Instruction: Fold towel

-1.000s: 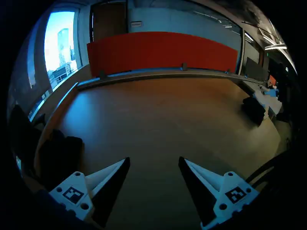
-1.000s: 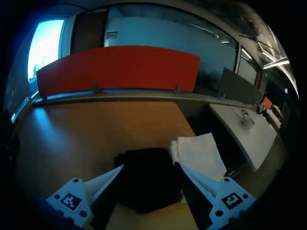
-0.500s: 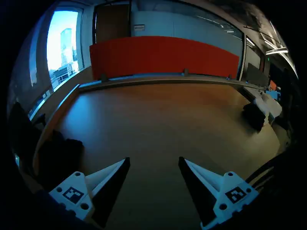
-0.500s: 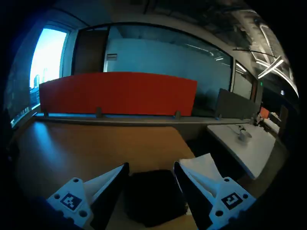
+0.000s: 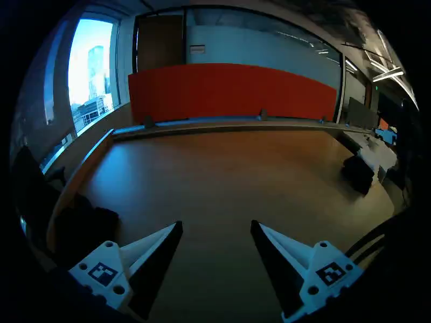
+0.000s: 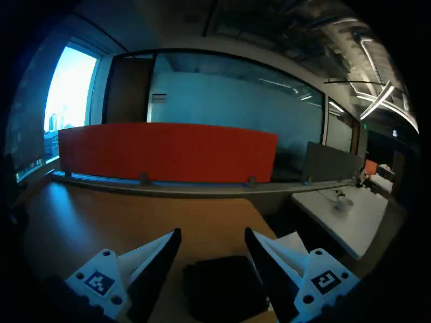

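The right claw (image 6: 212, 231) has its two fingers spread apart, gripping nothing, and is held above the wooden surface (image 6: 134, 220). The dark towel (image 6: 226, 285) lies folded on that surface on the near side of the red partition (image 6: 167, 152). It sits low between the claw's fingers and below their tips, with no contact to be seen. A pale stack (image 6: 293, 239) lies just beside the towel, partly behind the right-hand finger.

The left claw (image 5: 215, 223) also stands apart and empty, pointing toward the red partition (image 5: 231, 91) across bare surface (image 5: 226, 172). A dark lump (image 5: 358, 173) lies near the partition's right end, well apart from this claw; whether it is the towel I cannot tell.
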Demonstrator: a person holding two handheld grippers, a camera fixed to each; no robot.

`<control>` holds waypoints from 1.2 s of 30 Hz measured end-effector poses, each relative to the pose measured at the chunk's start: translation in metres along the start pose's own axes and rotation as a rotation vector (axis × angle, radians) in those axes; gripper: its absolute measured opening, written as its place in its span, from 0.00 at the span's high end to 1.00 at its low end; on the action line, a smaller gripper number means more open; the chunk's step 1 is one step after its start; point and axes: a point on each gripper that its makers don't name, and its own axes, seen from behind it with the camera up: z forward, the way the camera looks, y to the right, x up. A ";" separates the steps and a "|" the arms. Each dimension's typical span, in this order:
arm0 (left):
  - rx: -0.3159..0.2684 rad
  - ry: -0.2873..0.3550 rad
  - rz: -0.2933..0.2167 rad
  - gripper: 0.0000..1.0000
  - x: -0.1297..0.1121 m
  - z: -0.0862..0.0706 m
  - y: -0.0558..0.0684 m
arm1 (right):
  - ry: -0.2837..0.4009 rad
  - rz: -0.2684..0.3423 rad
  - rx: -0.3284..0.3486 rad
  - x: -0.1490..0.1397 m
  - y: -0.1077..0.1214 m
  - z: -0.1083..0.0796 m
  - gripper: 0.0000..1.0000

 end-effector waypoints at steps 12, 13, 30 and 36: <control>0.016 0.172 0.001 0.06 0.068 0.011 -0.010 | 0.050 -0.022 0.055 0.031 -0.034 -0.009 0.09; 0.026 0.186 0.003 0.06 0.074 0.012 -0.012 | 0.054 -0.023 0.058 0.034 -0.036 -0.009 0.09; 0.107 0.362 -0.003 0.06 0.146 0.018 -0.042 | 0.127 0.000 0.155 0.079 -0.104 -0.017 0.09; 0.120 0.418 0.008 0.07 0.170 0.010 -0.047 | 0.155 0.027 0.175 0.094 -0.128 -0.021 0.09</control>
